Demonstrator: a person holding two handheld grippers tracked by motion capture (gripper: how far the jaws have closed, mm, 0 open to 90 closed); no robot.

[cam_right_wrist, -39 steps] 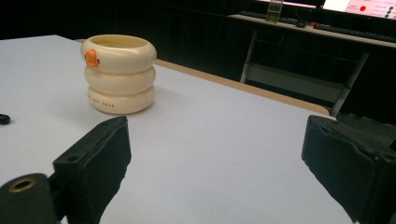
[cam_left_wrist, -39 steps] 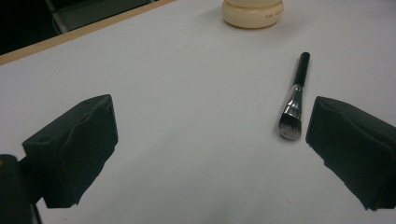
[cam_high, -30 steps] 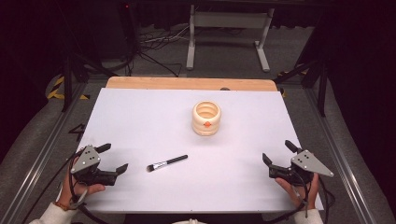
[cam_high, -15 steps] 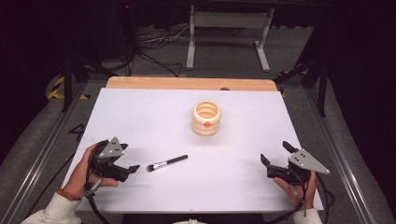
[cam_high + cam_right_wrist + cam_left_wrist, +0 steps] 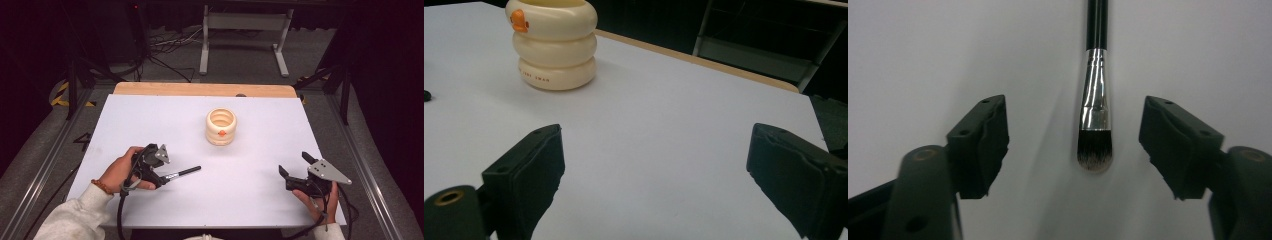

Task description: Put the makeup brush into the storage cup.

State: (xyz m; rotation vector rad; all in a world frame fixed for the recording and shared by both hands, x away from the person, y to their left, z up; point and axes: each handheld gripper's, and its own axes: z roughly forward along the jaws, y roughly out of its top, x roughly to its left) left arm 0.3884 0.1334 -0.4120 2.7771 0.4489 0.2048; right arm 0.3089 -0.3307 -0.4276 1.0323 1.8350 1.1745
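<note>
A black-handled makeup brush (image 5: pixel 184 172) with a silver ferrule lies flat on the white table (image 5: pixel 240 200), left of centre. My left gripper (image 5: pixel 162 178) is open, tilted down over the brush's bristle end. In the left gripper view the dark bristle tip of the brush (image 5: pixel 1094 150) lies between the two jaws of the left gripper (image 5: pixel 1075 145), touching neither. A cream ribbed cup (image 5: pixel 221 126) with an orange mark stands upright mid-table. My right gripper (image 5: pixel 294 163) rests open near the front right. In the right gripper view the cup (image 5: pixel 555 45) stands far ahead of the right gripper (image 5: pixel 654 165), to its left.
A wooden strip (image 5: pixel 200 89) runs along the table's far edge. Beyond it stand a metal frame (image 5: pixel 245 20) and floor cables (image 5: pixel 165 45). Metal rails (image 5: pixel 45 165) flank the table on both sides.
My left gripper has moved right from the table's left edge to the brush and now straddles its bristle end. The right gripper has hardly shifted.
</note>
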